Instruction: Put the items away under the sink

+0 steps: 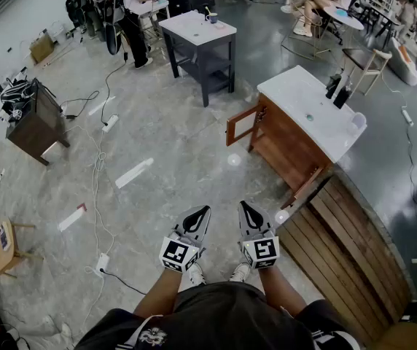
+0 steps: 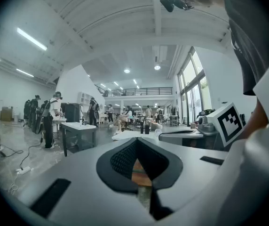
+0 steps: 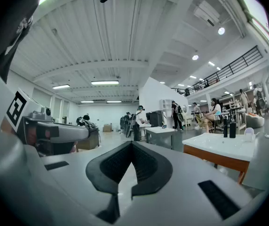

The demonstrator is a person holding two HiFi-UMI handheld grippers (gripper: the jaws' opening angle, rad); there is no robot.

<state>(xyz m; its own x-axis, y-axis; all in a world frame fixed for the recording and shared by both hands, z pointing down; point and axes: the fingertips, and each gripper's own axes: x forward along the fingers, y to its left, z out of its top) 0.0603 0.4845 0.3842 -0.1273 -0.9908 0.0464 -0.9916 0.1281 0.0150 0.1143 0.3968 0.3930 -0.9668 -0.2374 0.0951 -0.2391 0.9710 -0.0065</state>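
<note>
- The left gripper (image 1: 202,211) is held out level in front of the person. Its jaws are pressed together with nothing in them.
- Same deal with the right gripper (image 1: 246,207): jaws closed tight and empty, just beside the left one.
- The wooden sink cabinet (image 1: 289,146) with the white top sits ahead and to the right, well apart from both grippers.
- Its door (image 1: 243,125) hangs open on the left side.
- Two dark bottles (image 1: 338,90) stand upright on the white top, near the far edge.

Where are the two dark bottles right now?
In the head view, upper right: the bottles stand side by side at the far edge of the white sink top, above the wooden cabinet.
</note>
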